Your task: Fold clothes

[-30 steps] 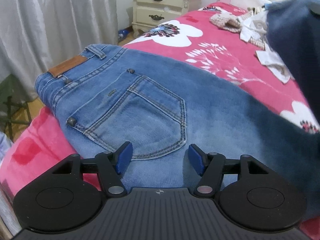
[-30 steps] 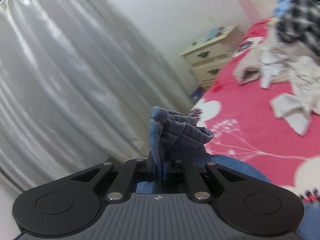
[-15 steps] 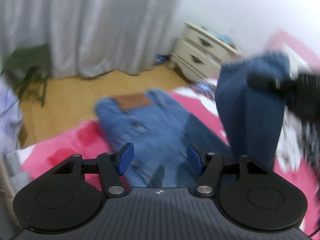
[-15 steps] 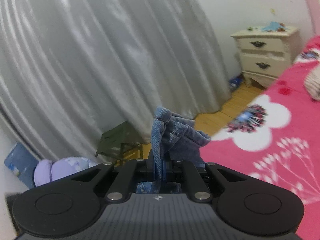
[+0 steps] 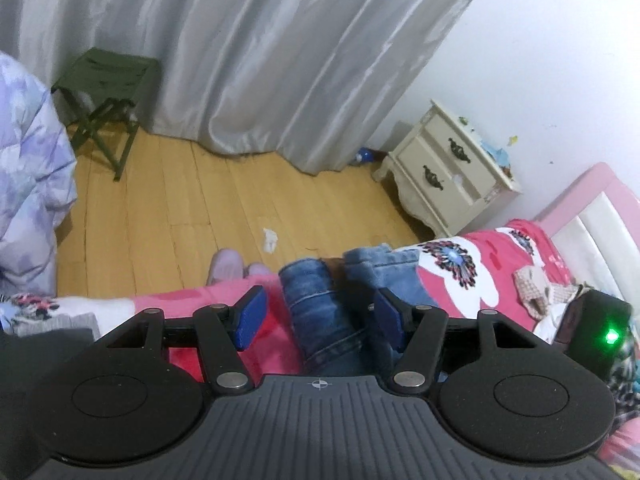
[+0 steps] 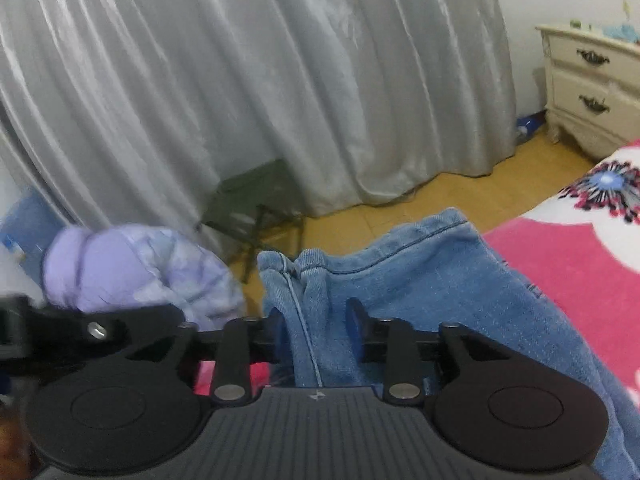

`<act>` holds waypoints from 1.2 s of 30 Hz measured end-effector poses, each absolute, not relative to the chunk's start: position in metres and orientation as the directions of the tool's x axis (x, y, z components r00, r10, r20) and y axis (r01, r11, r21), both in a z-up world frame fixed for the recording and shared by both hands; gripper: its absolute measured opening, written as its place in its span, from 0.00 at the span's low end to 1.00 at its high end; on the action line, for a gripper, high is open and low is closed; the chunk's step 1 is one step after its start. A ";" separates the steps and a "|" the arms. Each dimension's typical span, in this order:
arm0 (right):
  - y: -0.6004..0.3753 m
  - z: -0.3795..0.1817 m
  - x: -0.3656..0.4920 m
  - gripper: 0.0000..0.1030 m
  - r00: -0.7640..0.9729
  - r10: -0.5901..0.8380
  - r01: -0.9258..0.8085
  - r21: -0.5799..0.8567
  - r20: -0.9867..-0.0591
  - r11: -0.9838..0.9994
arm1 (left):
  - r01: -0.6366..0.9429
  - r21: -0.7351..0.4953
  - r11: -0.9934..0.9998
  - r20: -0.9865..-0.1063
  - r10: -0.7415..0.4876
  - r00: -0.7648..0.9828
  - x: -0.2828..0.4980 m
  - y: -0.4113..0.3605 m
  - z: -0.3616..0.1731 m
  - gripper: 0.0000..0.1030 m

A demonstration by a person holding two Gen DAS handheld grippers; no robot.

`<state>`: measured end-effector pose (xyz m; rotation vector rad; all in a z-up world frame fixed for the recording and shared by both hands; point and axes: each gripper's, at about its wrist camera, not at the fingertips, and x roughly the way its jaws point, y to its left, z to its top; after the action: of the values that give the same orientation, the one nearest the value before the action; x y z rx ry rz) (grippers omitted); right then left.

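Right wrist view: my right gripper (image 6: 316,322) is opening, the faded blue denim jeans (image 6: 400,292) lying loose between its fingers on the pink floral bedspread (image 6: 568,256). My left gripper (image 5: 320,320) hangs half open above the folded jeans, gripping nothing.

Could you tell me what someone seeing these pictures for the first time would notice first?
The blue jeans draw the eye first: they lie on the pink flowered bedspread, their hem between the opening right tongs, whose pads no longer press the denim. Behind hangs a wide silvery curtain, with a green folding stool before it. A cream nightstand stands by the wall beside the bed.
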<state>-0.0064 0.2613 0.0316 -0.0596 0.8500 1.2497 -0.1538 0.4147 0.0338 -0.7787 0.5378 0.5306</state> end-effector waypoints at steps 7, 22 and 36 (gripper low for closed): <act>0.176 0.070 0.047 0.58 0.003 0.859 -0.767 0.550 -0.512 0.330 | -0.597 -0.510 0.619 -0.638 0.193 0.745 -0.154 0.415 0.035 0.58; -0.207 -0.023 0.024 0.73 0.295 0.753 0.125 0.805 -0.589 0.580 | -0.534 -0.552 0.641 -0.740 -0.081 0.668 -0.128 0.384 -0.003 0.66; -0.134 -0.068 0.031 0.70 0.118 0.887 -0.038 0.891 -0.446 0.453 | -0.588 -0.648 0.485 -0.716 -0.123 0.687 -0.115 0.401 -0.041 0.66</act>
<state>0.0310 -0.1339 -0.0682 0.8656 1.2720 0.8178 -0.1154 0.4013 -0.0412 -1.0487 0.7919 0.3218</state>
